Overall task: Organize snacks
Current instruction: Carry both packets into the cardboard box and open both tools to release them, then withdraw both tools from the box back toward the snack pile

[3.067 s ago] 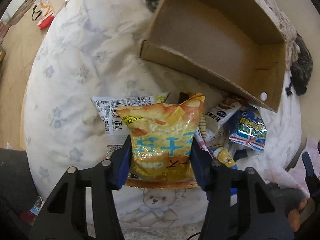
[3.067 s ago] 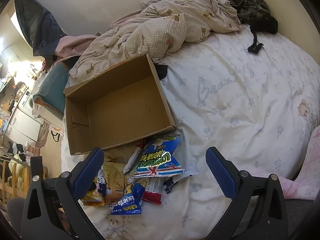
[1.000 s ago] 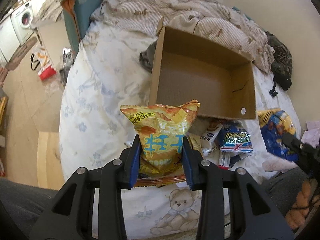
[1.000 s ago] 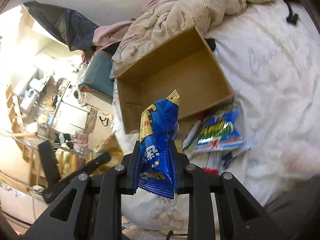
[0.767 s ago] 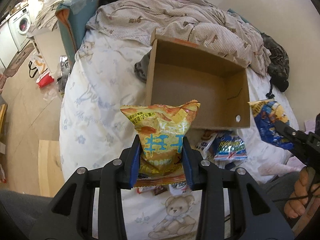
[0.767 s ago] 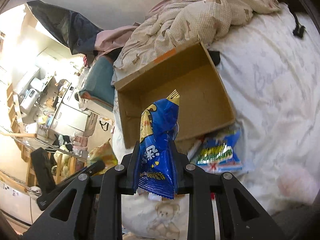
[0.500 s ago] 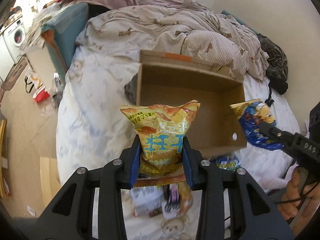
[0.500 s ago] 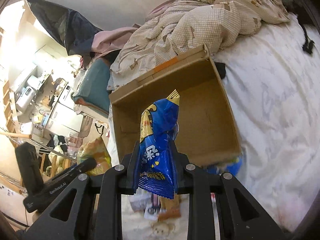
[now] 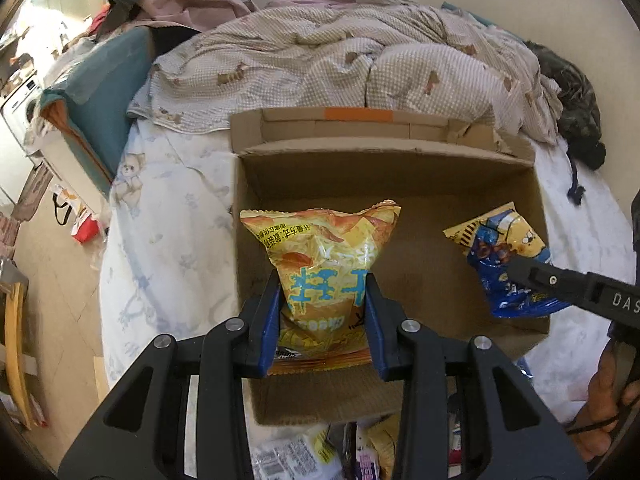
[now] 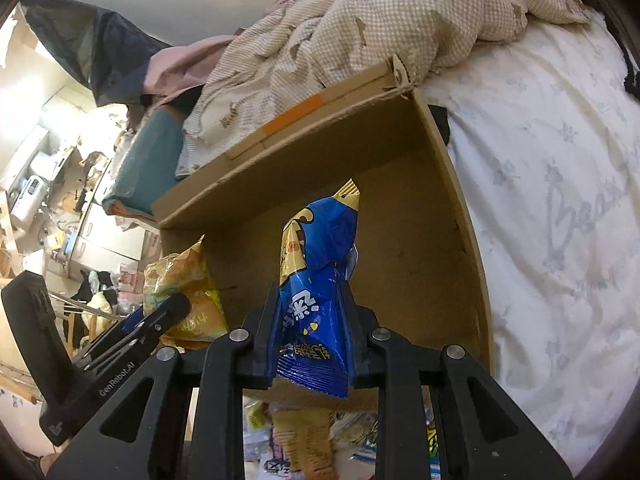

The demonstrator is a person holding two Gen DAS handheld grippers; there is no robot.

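Note:
My left gripper (image 9: pixel 325 320) is shut on an orange-yellow snack bag (image 9: pixel 324 256) and holds it upright over the left half of an open cardboard box (image 9: pixel 400 152). My right gripper (image 10: pixel 311 332) is shut on a blue snack bag (image 10: pixel 316 280) and holds it over the same box (image 10: pixel 440 200). The blue bag (image 9: pixel 508 264) also shows at the right in the left wrist view, and the orange bag (image 10: pixel 188 292) at the left in the right wrist view. The box floor looks bare.
The box lies on a white printed bed sheet (image 9: pixel 160 240). A checked quilt (image 9: pixel 360 68) is heaped behind it. Several loose snack packs (image 9: pixel 320 452) lie on the sheet in front of the box. A teal cushion (image 9: pixel 100 92) and room clutter are at the left.
Both grippers have moved forward with their bags, from in front of the box to over its opening. The loose snack pile has dropped to the bottom edge of both views.

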